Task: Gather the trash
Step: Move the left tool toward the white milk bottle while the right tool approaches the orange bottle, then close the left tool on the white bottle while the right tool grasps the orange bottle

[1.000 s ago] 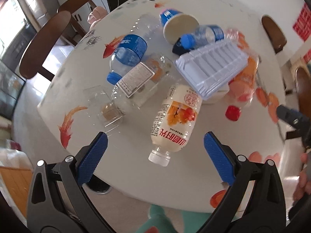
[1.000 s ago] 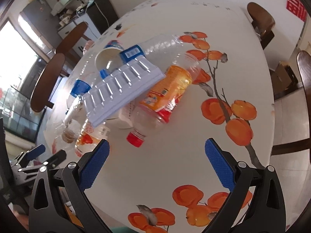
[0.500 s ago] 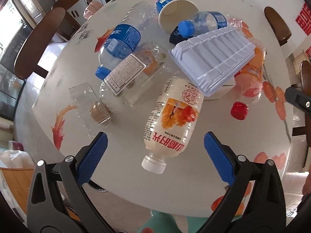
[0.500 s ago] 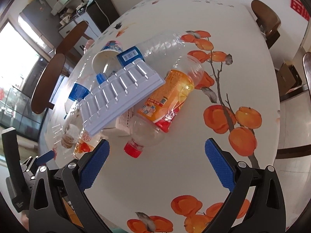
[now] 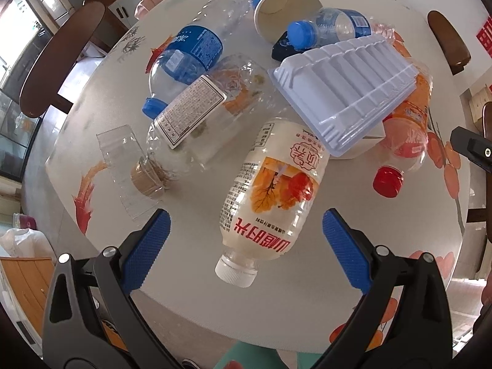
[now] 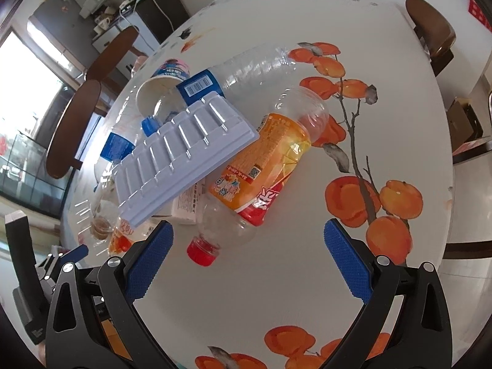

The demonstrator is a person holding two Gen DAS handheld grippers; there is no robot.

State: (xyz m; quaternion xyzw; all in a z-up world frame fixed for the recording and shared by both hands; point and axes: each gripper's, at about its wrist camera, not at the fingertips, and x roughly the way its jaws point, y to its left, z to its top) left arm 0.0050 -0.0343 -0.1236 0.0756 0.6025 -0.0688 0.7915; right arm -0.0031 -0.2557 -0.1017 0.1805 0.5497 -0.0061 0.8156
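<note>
Both grippers hang over the near edge of the round table (image 6: pixel 307 292), tilted down toward the heap of trash, and both are spread wide with nothing between the blue pads. The left gripper (image 5: pixel 246 240) sits above a milky tea bottle (image 5: pixel 270 196) lying on its side, white cap toward the tool, its lower body between the two fingers but touching neither. The right gripper (image 6: pixel 248 253) faces an orange drink bottle (image 6: pixel 264 172) with a red cap (image 6: pixel 203 249) pointing at the gap between its fingers, cap still short of the pads. A white ribbed plastic tray (image 5: pixel 347 92) lies upside down across the middle of the pile, covering the upper part of the orange drink bottle and a small white carton (image 6: pixel 186 207) whose print is too small to read. Behind it a paper cup (image 5: pixel 286 9) lies on its side, mouth toward the camera, with a small water bottle (image 5: pixel 329 29) at its rim and a dark object under that which I cannot identify. On the left lie a large blue-labelled water bottle (image 5: pixel 187 58), a crumpled clear bottle (image 5: pixel 200 117) with a tan cap, and a flat clear plastic piece (image 5: pixel 123 166) beside it. Dark wooden chairs (image 5: pixel 58 58) ring the far side
</note>
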